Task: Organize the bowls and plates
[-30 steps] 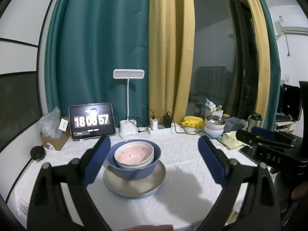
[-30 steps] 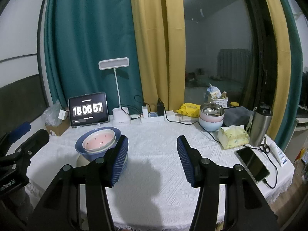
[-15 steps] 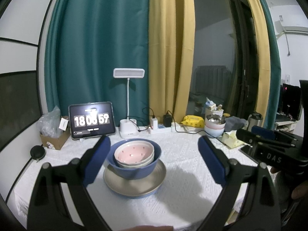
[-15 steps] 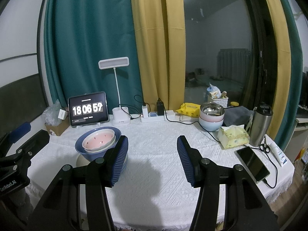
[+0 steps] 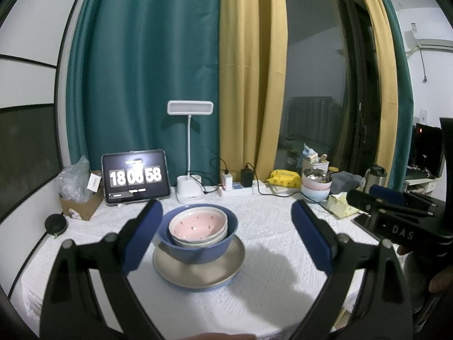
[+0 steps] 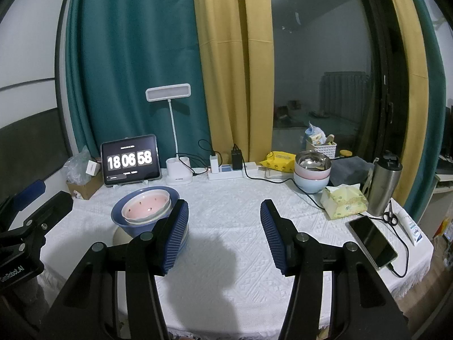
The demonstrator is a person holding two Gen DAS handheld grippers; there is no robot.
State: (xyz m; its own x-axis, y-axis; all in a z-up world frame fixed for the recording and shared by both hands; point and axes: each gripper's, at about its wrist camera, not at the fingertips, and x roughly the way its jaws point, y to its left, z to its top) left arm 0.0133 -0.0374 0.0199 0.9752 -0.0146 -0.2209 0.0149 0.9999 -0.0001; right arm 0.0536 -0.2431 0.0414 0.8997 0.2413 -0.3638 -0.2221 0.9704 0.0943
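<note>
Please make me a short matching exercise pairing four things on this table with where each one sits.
Things:
1. pink bowl
2. blue bowl
3. steel bowl
4. phone

Places:
A. on the beige plate
B. flat on the cloth near the table's right edge
C. nested inside a white bowl
D. on top of the stack beside the tissue pack

Pairs: 1-C, 2-A, 3-D, 4-B

A pink bowl (image 5: 197,224) nests upright in a blue bowl (image 5: 198,250) on a beige plate (image 5: 198,272); three more stacked bowls (image 5: 315,188) stand at two o'clock.
</note>
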